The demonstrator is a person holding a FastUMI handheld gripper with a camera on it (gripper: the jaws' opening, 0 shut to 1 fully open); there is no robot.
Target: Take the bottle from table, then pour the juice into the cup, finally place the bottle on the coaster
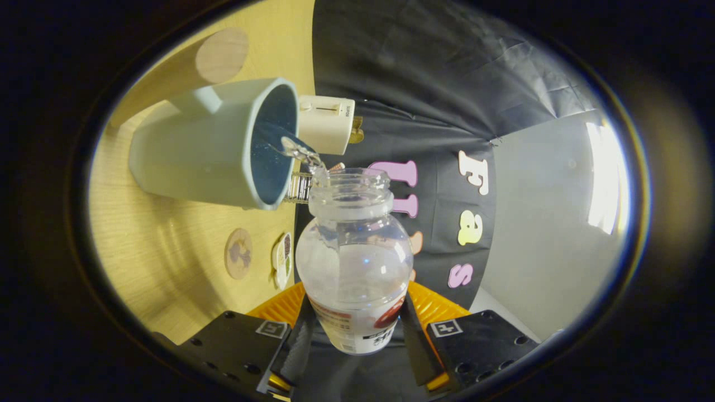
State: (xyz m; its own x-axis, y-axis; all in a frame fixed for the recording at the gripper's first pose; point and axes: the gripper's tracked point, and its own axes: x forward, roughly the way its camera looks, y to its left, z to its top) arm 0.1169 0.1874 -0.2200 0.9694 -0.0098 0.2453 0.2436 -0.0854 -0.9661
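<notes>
While the hand-held gripper (pixel 357 340) clamps the clear plastic bottle (pixel 354 262) at lower centre, liquid streams into the pale blue-lined cup (pixel 215 145) upper left; the round coaster (pixel 238 253) on the wooden surface (pixel 162 262) awaits.

The clear plastic bottle (pixel 354 262) carries a white label with red and black print, too small and too curved to read. The white toaster-like appliance (pixel 325 124) bears a short dark word along its edge, too small to make out. The gripper (pixel 357 335) has black square marker tags on its finger blocks, no words.
</notes>
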